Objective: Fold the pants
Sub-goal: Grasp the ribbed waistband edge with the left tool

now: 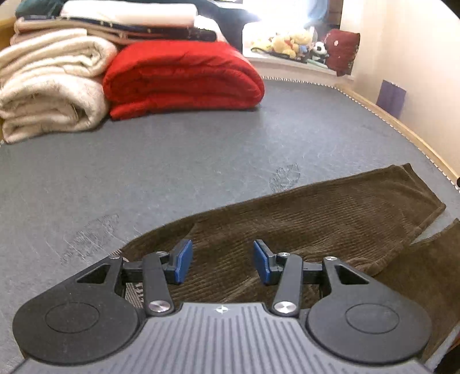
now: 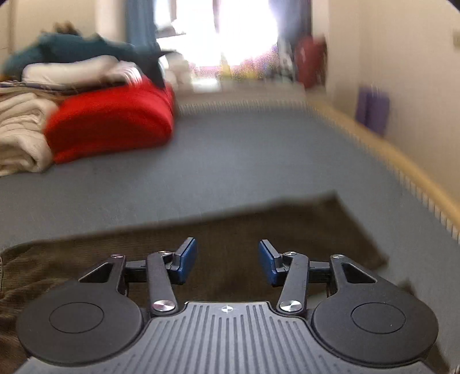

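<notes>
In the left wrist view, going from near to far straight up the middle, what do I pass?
left gripper with its jaws apart → brown corduroy pants → bare grey mattress → folded red quilt → stack of folded blankets

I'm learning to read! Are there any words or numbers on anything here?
None can be read.
Left gripper: only a small round mark, no letters.
Right gripper: the same mark.
Pants: no label shows.
Toys: too small to tell.
</notes>
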